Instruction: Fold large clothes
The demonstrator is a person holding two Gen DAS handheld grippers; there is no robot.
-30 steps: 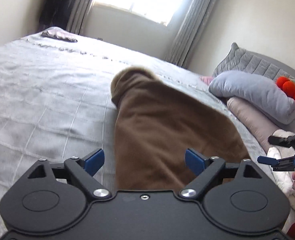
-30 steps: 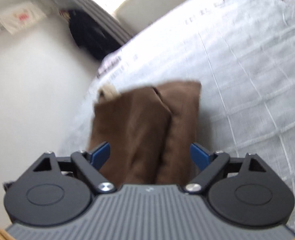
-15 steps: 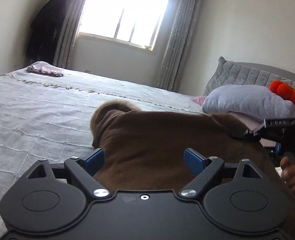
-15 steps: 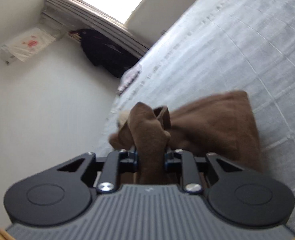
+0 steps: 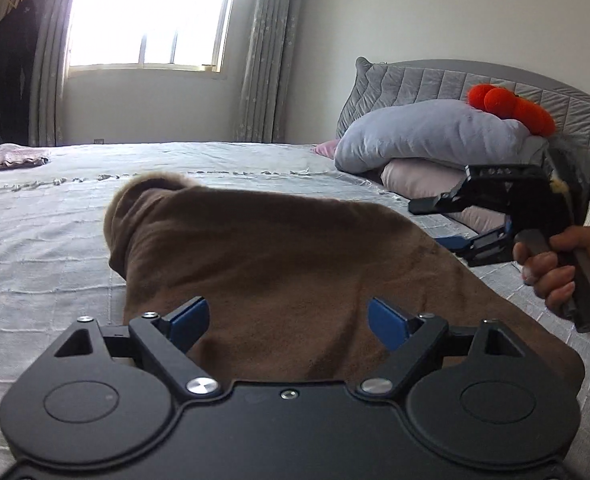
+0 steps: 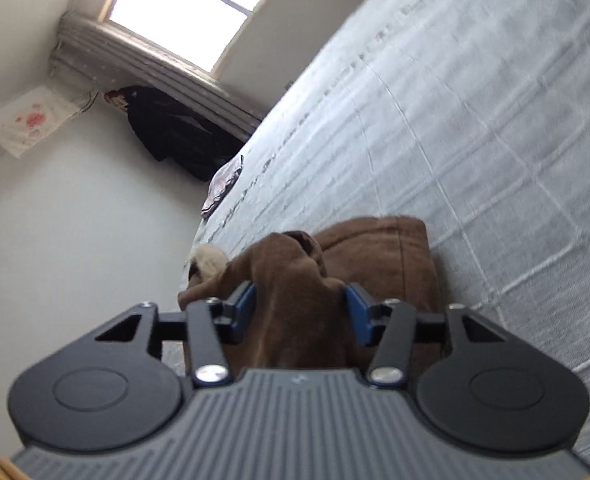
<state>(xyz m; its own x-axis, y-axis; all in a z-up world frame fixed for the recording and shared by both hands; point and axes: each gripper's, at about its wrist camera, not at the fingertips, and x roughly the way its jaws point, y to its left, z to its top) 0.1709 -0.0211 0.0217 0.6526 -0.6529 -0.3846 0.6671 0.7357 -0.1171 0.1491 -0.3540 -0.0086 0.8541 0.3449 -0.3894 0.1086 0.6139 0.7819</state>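
Note:
A brown fleece garment (image 5: 279,264) with a cream-lined hood lies folded lengthwise on the grey bedspread (image 5: 35,248). My left gripper (image 5: 287,322) is open, low over the garment's near end, with cloth between its blue pads but not pinched. In the right wrist view the garment (image 6: 375,252) lies ahead and a raised fold of it sits between the pads of my right gripper (image 6: 301,308), whose jaws stand partly apart around it. The right gripper also shows in the left wrist view (image 5: 491,220), held in a hand at the garment's right edge.
Pillows (image 5: 427,136) with an orange plush toy (image 5: 511,108) are stacked against the grey headboard on the right. A small folded cloth (image 5: 13,158) lies at the bed's far left corner. A dark coat (image 6: 175,132) hangs beside the window.
The right gripper closed tightly on a fold of the brown garment half a second ago and its jaws have now widened. The left gripper stayed open and dropped lower toward the garment.

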